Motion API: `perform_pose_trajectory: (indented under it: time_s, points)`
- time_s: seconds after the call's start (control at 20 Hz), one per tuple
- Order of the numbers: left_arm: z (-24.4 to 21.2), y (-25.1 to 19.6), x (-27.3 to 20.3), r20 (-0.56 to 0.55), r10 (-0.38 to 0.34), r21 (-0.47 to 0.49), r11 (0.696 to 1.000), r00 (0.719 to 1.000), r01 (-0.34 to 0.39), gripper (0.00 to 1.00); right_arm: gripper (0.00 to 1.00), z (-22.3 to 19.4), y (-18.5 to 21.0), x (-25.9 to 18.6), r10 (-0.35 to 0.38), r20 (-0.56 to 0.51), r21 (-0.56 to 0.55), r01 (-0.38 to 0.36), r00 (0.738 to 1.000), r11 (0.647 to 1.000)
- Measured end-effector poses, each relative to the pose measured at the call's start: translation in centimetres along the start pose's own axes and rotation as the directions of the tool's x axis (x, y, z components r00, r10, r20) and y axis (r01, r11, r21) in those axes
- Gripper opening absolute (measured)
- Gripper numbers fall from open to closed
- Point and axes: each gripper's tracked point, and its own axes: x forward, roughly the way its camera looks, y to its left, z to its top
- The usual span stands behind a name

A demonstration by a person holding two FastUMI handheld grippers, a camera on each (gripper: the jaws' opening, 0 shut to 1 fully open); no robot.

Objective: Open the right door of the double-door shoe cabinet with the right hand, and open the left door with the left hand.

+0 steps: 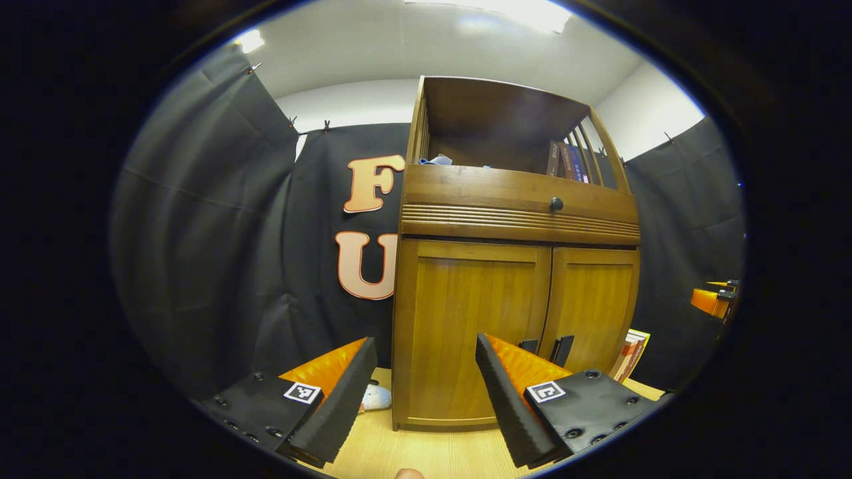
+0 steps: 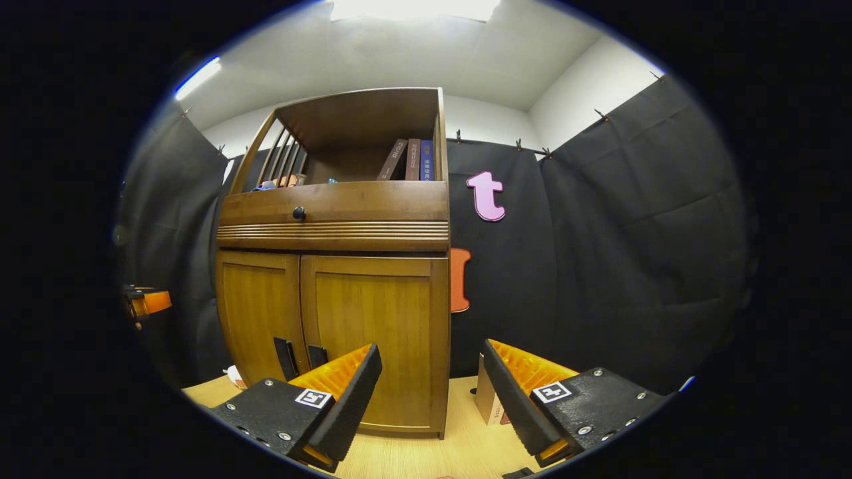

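The shoe cabinet (image 1: 512, 266) stands on the counter (image 1: 426, 452) against the black booth wall, left door (image 1: 469, 326) and right door (image 2: 373, 332) both shut, dark handles side by side at the seam; left gripper (image 1: 426, 392) faces it, jaws apart and empty, right gripper (image 2: 431, 392) likewise, jaws spread wide

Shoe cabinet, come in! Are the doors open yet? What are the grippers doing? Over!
Left gripper open, holding nothing. Right gripper open too. Shoe cabinet doors both shut, handles untouched. Nothing between fingers and doors.
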Motion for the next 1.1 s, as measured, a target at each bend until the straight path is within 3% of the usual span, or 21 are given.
perform_pose_trajectory:
  time_s: [0.1,0.4,0.75,0.95,1.1]
  points:
    - [0.0,0.6,-0.1,0.005,0.005,-0.009,1.000,1.000,-0.005,0.99,0.94,-0.6,1.3,0.2,0.016,-0.002,-0.003,-0.016,1.000,1.000]
    - [0.5,2.6,-0.4,0.025,0.020,-0.007,1.000,0.999,-0.020,0.99,0.94,-3.8,7.4,1.9,0.111,-0.026,0.019,-0.111,0.993,0.994]
    - [-0.5,4.4,-0.2,0.001,0.032,-0.009,0.999,0.999,-0.032,0.94,0.94,-9.0,13.8,6.2,0.191,-0.093,0.068,-0.185,0.977,0.980]
    - [-0.6,5.5,-0.2,-0.002,0.048,-0.004,0.999,0.999,-0.048,0.94,0.94,-11.9,15.3,9.5,0.165,-0.118,0.054,-0.159,0.979,0.986]
    - [-0.8,6.2,-0.4,-0.001,0.060,0.008,0.998,0.998,-0.060,0.99,0.94,-13.7,16.1,11.7,0.149,-0.120,0.061,-0.143,0.981,0.988]
